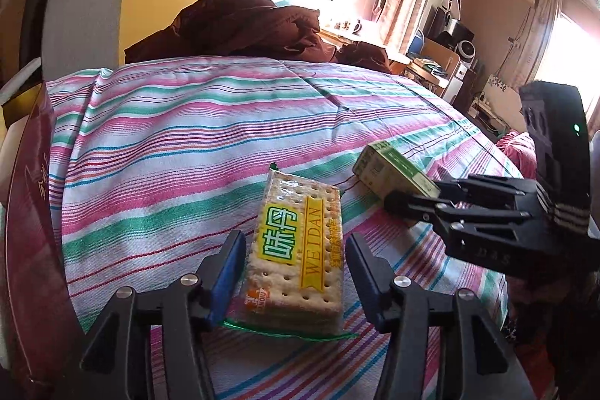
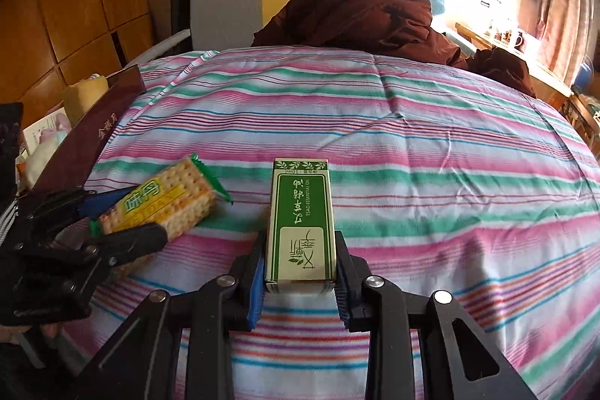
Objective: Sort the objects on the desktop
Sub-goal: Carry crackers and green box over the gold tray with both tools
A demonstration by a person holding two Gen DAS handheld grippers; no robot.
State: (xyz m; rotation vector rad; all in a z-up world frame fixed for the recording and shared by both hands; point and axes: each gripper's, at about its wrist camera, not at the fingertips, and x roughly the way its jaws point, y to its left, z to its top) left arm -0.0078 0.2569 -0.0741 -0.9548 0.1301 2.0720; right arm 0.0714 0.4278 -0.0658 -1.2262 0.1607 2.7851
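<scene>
Cracker pack (image 1: pixel 296 250) lies between the spread left gripper (image 1: pixel 294 276); right of it, the right gripper (image 2: pixel 300 272) pinches the green box (image 2: pixel 300 223) (pickup step). Next: squeeze, lift.

Black tools (image 1: pixel 292 250) (blue pads (image 2: pixel 257 287))
</scene>
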